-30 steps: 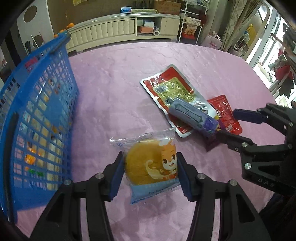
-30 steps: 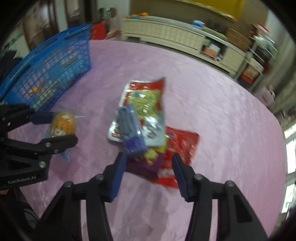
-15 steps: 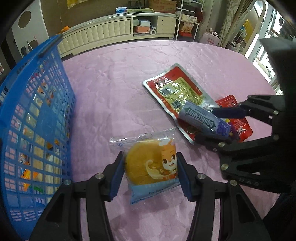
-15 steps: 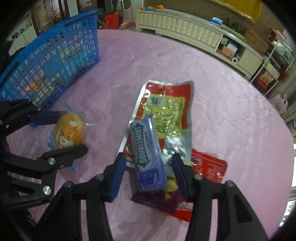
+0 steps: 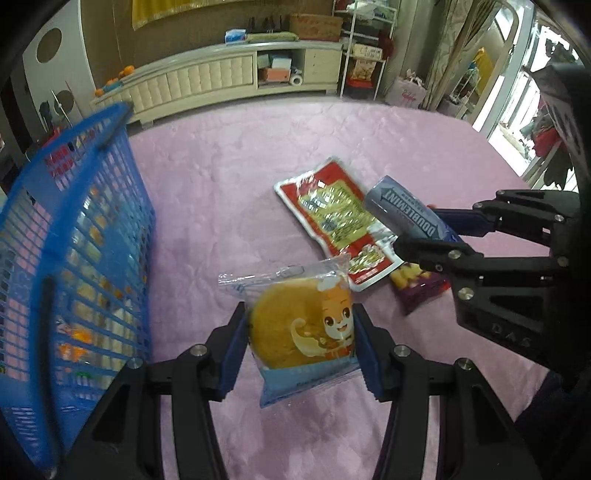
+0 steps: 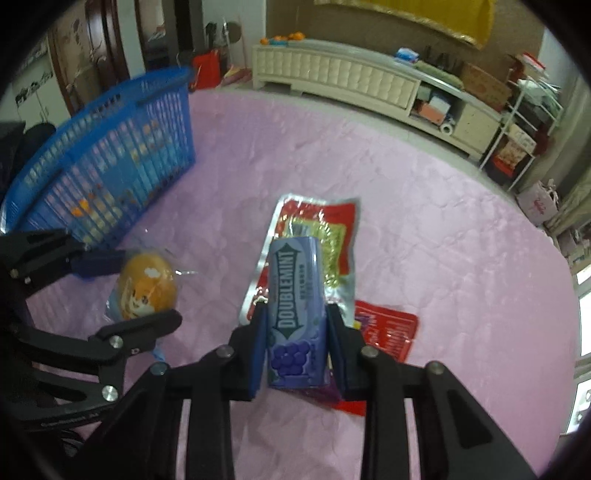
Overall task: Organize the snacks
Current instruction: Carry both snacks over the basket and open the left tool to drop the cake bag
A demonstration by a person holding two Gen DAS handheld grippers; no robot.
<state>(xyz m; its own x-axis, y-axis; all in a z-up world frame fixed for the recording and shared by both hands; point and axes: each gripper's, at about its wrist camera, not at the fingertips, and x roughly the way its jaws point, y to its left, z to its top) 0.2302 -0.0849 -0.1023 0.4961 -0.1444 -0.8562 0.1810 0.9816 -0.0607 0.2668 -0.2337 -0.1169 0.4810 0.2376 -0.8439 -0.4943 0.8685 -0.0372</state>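
The gum pack (image 6: pixel 294 314) is sitting between the right tongs (image 6: pixel 297 345), whose jaws are closing and pressing on its sides, above the red pouch (image 6: pixel 325 236). The bun packet (image 5: pixel 306 325) is being clamped by the left tongs (image 5: pixel 301 345), just off the pink counter (image 5: pixel 229 192). A blue basket (image 5: pixel 74 236) is standing at the left; a purple packet (image 5: pixel 417 288) is lying beneath the gum.

A long cream cabinet (image 5: pixel 207 79) with padded fronts runs along the brown back wall (image 5: pixel 107 33). A white wire shelf rack (image 5: pixel 364 48) stands beside it. Daylight pours through the glass door (image 5: pixel 517 99) at right.
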